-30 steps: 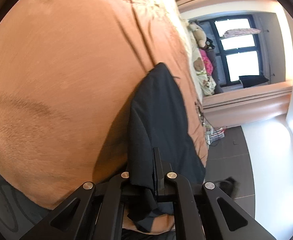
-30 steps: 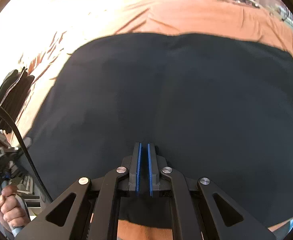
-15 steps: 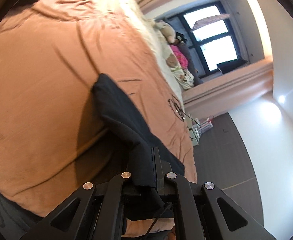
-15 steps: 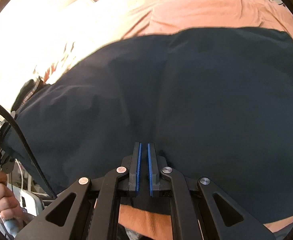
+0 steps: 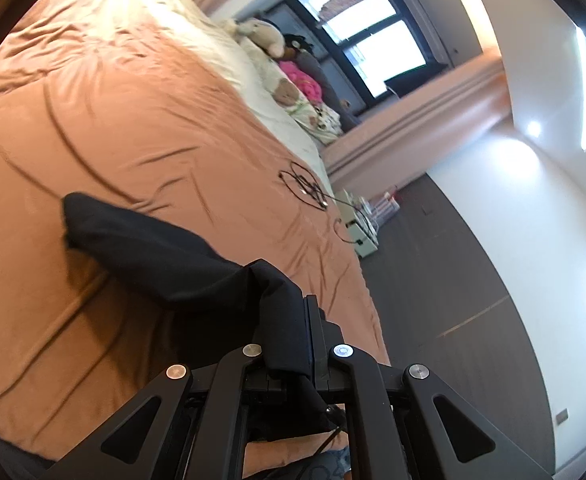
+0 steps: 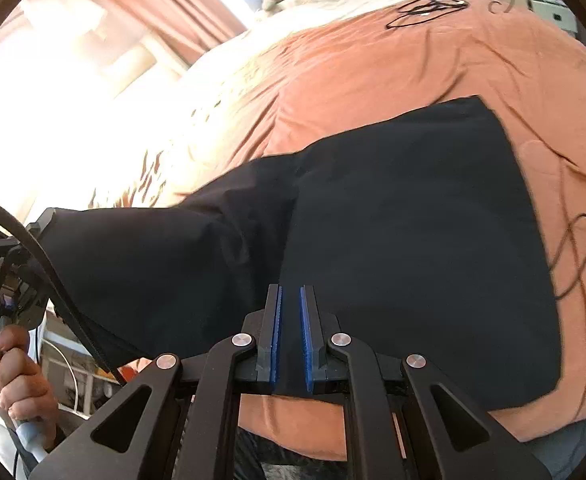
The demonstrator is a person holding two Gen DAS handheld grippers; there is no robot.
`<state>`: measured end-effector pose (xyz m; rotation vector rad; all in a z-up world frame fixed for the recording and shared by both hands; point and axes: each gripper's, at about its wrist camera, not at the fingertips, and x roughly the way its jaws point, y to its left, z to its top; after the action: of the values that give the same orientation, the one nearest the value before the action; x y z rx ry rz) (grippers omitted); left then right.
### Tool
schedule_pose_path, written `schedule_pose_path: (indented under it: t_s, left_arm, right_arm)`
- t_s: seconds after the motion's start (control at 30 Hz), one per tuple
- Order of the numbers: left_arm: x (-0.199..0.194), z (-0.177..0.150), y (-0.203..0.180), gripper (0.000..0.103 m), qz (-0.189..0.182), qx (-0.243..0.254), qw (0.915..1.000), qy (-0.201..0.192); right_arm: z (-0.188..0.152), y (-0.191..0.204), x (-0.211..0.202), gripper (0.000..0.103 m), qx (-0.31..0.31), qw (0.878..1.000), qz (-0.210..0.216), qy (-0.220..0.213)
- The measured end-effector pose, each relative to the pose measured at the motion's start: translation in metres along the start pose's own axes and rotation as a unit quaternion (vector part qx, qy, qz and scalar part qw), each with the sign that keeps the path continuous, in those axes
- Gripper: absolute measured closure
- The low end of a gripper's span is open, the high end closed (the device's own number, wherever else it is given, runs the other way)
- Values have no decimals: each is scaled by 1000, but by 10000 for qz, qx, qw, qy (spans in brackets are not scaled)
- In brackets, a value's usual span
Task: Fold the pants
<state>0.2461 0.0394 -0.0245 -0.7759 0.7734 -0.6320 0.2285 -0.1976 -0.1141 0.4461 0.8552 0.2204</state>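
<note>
Dark navy pants (image 6: 413,220) lie spread on an orange bedspread (image 6: 413,52). Their left part is lifted off the bed as a taut sheet. My left gripper (image 5: 293,308) is shut on a bunched corner of the pants (image 5: 153,248), and the cloth hides one fingertip. From the right wrist view that gripper (image 6: 33,232) shows at the left edge, a hand (image 6: 17,380) on its handle. My right gripper (image 6: 291,292) sits at the near edge of the pants. Dark cloth fills the narrow gap between its blue pads (image 6: 277,320). A crease runs from it up the cloth.
A tangled black cable (image 5: 307,188) lies on the bedspread (image 5: 133,100) beyond the pants, and another loop (image 6: 577,248) lies right of them. Soft toys (image 5: 261,34) and pillows sit at the head of the bed. A white bedside unit (image 5: 357,232) stands on the dark floor (image 5: 453,280).
Both grippers have risen and drawn back with the cloth still in them. The left side of the pants has come up off the bed, and more bedspread shows beyond them.
</note>
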Motion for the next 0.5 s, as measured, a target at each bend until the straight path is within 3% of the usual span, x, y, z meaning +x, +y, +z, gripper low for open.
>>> schedule_pose_path:
  t_s: [0.27, 0.5]
  left_arm:
    - [54, -2, -49, 97, -47, 502, 9977, 459]
    - [114, -20, -87, 97, -44, 943, 9897, 1075]
  right_arm:
    - [-19, -30, -48, 97, 433, 9983, 64, -381]
    - [-35, -61, -85, 97, 782, 9947, 43, -662]
